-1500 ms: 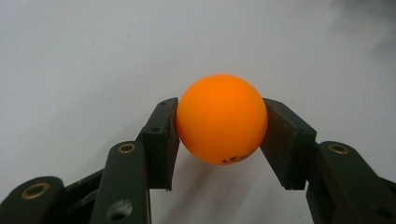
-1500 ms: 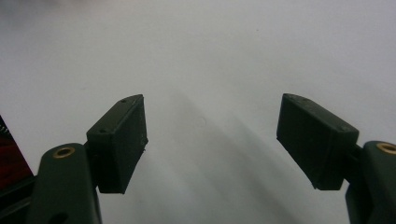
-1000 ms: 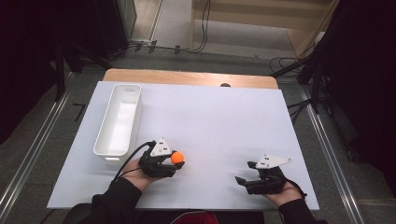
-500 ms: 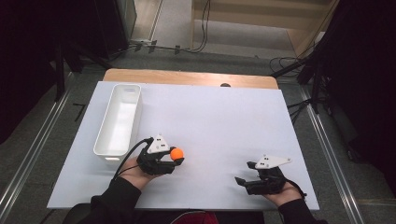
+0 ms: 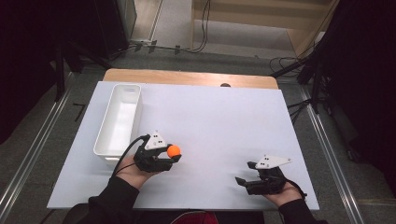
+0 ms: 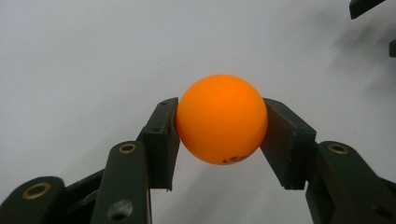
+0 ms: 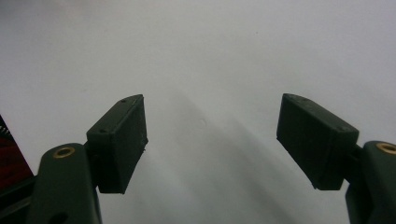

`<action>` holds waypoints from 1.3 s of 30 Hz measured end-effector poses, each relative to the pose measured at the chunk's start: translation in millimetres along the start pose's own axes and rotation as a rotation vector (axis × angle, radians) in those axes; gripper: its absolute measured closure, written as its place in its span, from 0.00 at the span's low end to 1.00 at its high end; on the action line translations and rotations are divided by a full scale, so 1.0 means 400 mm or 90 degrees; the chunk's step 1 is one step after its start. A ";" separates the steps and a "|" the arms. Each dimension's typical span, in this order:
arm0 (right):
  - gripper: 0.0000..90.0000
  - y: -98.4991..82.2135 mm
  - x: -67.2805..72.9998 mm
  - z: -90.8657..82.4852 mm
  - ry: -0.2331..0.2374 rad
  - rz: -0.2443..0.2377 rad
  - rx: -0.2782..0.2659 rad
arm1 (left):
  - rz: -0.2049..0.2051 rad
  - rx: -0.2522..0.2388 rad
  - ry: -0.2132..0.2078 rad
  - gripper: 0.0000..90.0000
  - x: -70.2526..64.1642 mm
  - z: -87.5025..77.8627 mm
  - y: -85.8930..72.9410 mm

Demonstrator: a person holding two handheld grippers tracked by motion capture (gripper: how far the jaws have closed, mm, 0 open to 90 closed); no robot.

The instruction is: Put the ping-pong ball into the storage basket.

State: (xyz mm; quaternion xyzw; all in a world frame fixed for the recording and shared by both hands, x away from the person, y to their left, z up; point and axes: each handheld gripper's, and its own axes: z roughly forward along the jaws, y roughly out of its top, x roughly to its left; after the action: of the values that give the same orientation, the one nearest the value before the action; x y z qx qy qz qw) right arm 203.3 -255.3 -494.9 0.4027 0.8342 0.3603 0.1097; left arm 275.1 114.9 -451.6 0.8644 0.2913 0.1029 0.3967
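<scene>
An orange ball (image 5: 173,150) is clamped between the two black pads of my left gripper (image 5: 171,155), near the front left of the white table, just right of the tray's near end. In the left gripper view the ball (image 6: 222,119) sits squarely in the left gripper (image 6: 219,108), one pad pressing on each side, and it hangs a little above the table. My right gripper (image 5: 246,172) rests at the front right and points left. In the right gripper view the right gripper (image 7: 212,112) stands open, with bare table between its pads.
A long white tray (image 5: 103,140) lies along the left side of the white tabletop (image 5: 215,116). Behind the far edge runs a wooden strip (image 5: 187,77). Cables and dark stands are on the floor beyond.
My left gripper has drifted slightly away from me and to the left with the ball still in it. The right gripper has stayed where it was.
</scene>
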 end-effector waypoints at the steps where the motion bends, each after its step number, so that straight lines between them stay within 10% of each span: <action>1: 0.26 0.000 0.000 0.000 0.000 0.000 0.000 | 0.000 -0.001 0.003 0.55 0.002 -0.003 0.001; 39: 0.26 0.000 -0.001 0.000 0.002 0.000 0.000 | -0.044 -0.041 0.039 0.55 0.033 -0.073 0.017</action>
State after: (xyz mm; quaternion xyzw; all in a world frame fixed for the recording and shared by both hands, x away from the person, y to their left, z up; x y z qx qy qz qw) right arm 203.3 -255.5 -494.9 0.4020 0.8345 0.3609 0.1080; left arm 276.6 137.3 -427.8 0.8369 0.3298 0.1250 0.4186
